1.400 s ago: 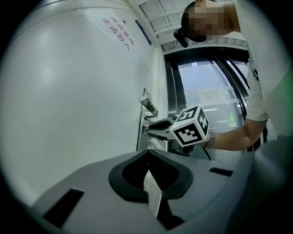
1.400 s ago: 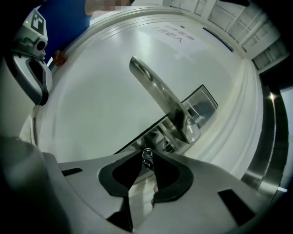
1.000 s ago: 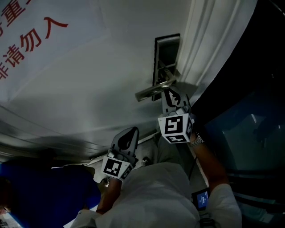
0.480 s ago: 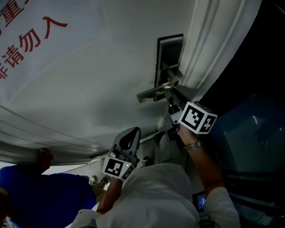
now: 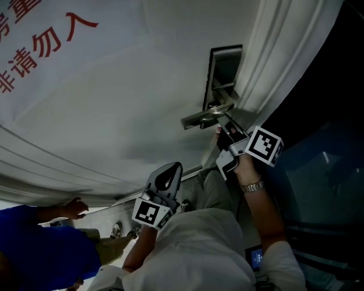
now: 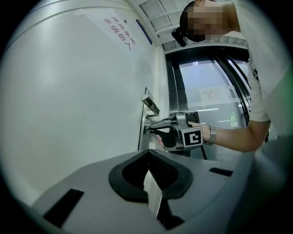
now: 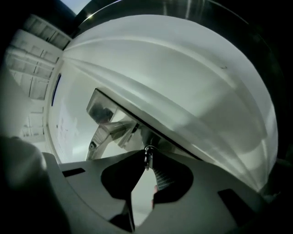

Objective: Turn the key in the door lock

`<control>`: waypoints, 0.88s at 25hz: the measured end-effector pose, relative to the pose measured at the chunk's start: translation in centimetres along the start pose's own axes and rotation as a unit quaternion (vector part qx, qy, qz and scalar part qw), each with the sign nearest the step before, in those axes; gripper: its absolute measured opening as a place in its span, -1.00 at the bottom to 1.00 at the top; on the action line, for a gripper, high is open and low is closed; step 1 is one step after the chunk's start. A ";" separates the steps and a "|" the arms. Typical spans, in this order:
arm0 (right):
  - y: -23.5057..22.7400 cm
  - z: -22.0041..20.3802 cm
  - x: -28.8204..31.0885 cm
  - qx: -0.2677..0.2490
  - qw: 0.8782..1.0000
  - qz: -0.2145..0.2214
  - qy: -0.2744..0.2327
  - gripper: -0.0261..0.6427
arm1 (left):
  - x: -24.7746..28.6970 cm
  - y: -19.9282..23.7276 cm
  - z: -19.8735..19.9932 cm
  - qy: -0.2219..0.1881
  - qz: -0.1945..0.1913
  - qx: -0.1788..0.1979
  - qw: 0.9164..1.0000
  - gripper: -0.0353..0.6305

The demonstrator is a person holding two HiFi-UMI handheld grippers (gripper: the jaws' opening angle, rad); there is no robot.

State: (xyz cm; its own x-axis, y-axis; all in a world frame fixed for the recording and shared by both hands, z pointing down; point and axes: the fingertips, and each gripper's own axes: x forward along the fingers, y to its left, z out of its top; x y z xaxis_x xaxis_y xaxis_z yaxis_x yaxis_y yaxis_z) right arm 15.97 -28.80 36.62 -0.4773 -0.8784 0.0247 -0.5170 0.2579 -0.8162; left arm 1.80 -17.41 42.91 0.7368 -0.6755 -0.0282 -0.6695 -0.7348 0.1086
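The key (image 7: 147,157) sits in the door lock, pinched at the very tips of our right gripper (image 5: 223,124), whose jaws are closed tight on it. Just above those tips juts the lever handle (image 7: 107,132). Well off to its left, our left gripper (image 6: 147,154) has its jaws together on nothing.

I'm standing in a corridor of an office or public building, not a home. The white door (image 5: 142,85) in front of me carries a large printed notice (image 5: 45,40) in red Chinese characters. It has a steel lever handle (image 5: 205,116) on a long metal lock plate (image 5: 223,68). Beside the door runs dark-framed glazing (image 6: 201,77) with a paper sheet (image 6: 211,95) stuck on it and a small green sign (image 6: 233,119). Overhead is a panelled grid ceiling (image 6: 155,11).
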 end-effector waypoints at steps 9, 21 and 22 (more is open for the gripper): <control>1.1 -1.1 -1.1 -0.506 0.854 -0.103 0.063 -0.40 | -0.2 -0.1 -0.2 -0.008 -0.007 -0.005 1.000 -0.88; 1.5 -2.2 0.0 -0.871 0.445 -0.195 0.072 -0.42 | -0.3 0.1 0.0 -0.004 -0.003 -0.004 1.000 -0.88; 1.4 -2.3 0.1 -0.876 0.435 -0.196 0.074 -0.49 | -0.4 0.2 0.1 -0.004 -0.001 -0.005 1.000 -0.88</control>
State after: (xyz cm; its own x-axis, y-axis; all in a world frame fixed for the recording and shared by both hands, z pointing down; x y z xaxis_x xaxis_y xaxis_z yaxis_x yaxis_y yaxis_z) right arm 13.59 -27.65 36.84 -0.0822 -0.9909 0.1063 -0.2652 0.1246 0.9561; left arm 1.32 -17.32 42.87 0.7375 -0.6745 -0.0355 -0.6670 -0.7355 0.1188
